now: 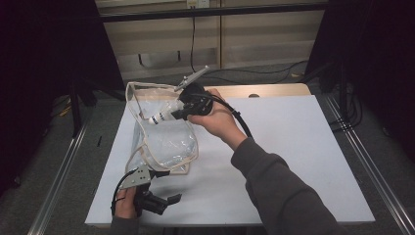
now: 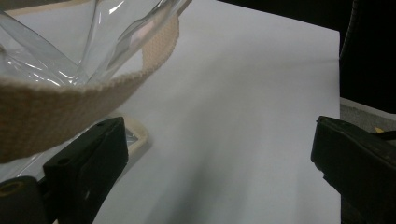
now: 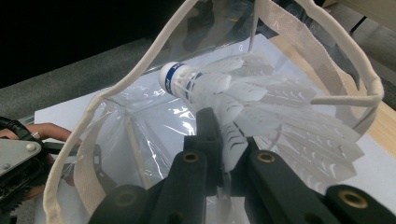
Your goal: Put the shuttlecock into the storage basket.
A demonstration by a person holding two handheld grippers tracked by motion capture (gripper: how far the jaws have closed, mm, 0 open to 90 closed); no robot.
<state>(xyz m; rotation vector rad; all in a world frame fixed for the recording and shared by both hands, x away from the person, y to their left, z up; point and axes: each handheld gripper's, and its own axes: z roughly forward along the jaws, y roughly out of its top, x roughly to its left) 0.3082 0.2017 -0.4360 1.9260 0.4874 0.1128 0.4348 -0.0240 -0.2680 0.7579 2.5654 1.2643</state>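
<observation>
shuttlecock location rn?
In the right gripper, pinched by its feather skirt. The shuttlecock hangs cork-first at the mouth of the clear bag, left of centre on the white board in the high view.

White shuttlecock (image 3: 243, 100) w/ blue band; clear bag (image 1: 164, 142), cream trim; black claws; white tabletop (image 1: 293, 147).

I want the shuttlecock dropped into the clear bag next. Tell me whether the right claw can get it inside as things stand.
Probably yes. The right claw is shut on the shuttlecock at the bag's open mouth, cork first. The left claw stands open by the bag's near strap, and nothing blocks the opening.
</observation>
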